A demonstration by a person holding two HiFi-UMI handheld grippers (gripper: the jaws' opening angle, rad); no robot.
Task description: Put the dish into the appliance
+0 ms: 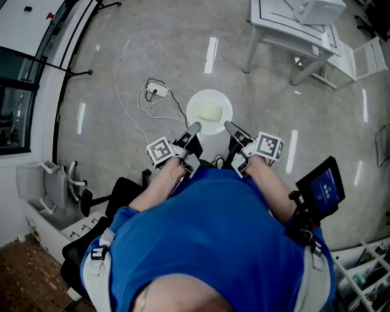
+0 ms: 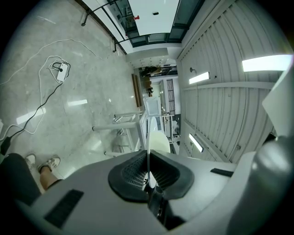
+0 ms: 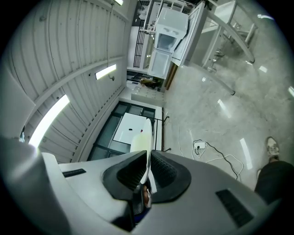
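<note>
The desk (image 1: 280, 13) carrying the white appliance (image 1: 318, 8) stands well apart from the person, across the floor. The dish (image 1: 223, 101) is held in the air above the floor, level, with a pale lump (image 1: 209, 113) resting on its middle. Treat the dish as stiff, light, smooth-glazed and breakable. The thin rim is the only practical hold, and any tilt is likely to slide the lump. The left claw (image 1: 194, 128) is clamped on the near-left rim and the right claw (image 1: 228, 126) on the near-right rim. Both forearms reach forward, with the claws roughly level and angled inward toward each other
</note>
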